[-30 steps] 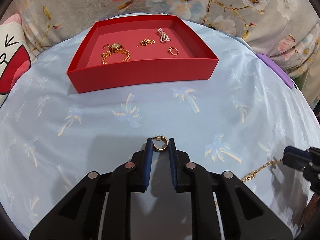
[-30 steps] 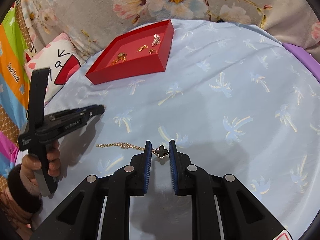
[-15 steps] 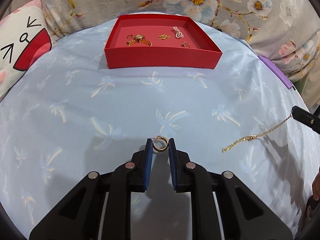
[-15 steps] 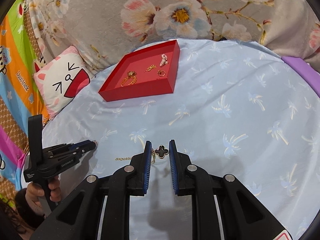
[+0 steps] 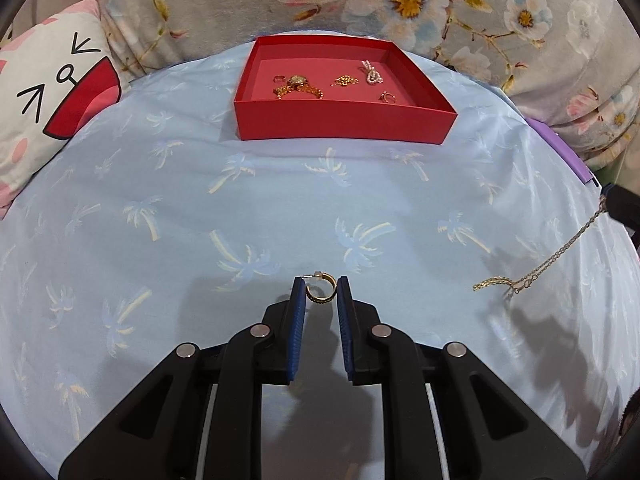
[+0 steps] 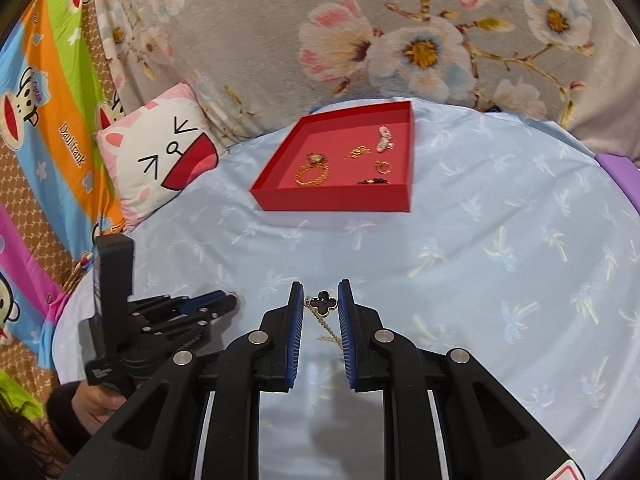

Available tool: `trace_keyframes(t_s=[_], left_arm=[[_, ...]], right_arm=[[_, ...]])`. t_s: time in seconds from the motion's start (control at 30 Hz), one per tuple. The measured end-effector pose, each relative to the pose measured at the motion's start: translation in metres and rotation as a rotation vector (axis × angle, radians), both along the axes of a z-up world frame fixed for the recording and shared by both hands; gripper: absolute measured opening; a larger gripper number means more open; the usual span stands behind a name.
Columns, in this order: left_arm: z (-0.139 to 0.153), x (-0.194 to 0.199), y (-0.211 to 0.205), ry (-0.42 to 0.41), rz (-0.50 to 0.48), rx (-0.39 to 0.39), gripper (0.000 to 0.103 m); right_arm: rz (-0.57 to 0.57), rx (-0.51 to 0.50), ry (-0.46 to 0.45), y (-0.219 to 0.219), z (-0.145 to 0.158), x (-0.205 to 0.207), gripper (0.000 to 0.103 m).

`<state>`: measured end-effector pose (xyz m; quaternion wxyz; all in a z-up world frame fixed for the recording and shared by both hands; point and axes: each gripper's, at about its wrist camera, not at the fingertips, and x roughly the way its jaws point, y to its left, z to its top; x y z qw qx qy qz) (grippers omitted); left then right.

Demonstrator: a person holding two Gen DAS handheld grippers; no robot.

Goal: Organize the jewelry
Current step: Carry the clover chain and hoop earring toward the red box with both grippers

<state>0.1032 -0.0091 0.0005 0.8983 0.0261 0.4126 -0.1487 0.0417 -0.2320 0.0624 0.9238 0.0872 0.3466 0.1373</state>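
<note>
We hold two grippers above a pale blue cloth printed with palm trees. The left gripper is clamped on a small gold hoop earring, pinched between the blue pads at the very tips, hoop upright and clear of the cloth. The right gripper is clamped on a black clover pendant with a gold rim; its gold chain hangs down from the pendant between the fingers. From the left wrist view we see that same chain dangling from the right gripper at the far right edge, its free end curling low near the cloth; whether it touches the cloth we cannot tell.

The red tray sits well ahead of both grippers, at the far side of the cloth. Inside it lie a gold watch with a link band, a small gold chain piece, a pale beaded piece, a ring, and, seen from the right wrist view, a dark item near the front wall.

A cat-face cushion lies to the left of the tray. Floral grey fabric rises behind. In the right wrist view a hand grips the left gripper's handle at lower left.
</note>
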Motion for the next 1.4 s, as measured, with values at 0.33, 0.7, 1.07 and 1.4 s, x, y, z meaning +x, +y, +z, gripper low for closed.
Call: trace_keyframes(t_s=[0.33,0.7,1.07,1.4], left_arm=[[0.017,-0.006,0.007,-0.026,-0.017,0.005,0.015],[0.1,0.058,0.025,-0.143,-0.036,0.022,0.016],[0.125,0.171,-0.002,-0.128,0.029,0.012,0.016],[0.115,0.254,-0.035,-0.097,0.056,0.023,0.016]], right_arm=[[0.014,-0.023,-0.01,0.036,0.009,0.011,0.016],[0.036,-0.051,-0.11,0.041,0.089,0.086,0.016],[-0.027,-0.059,-0.137,0.031,0.116,0.188,0.016],[-0.056,-0.063,-0.017,0.03,0.073,0.262,0.016]])
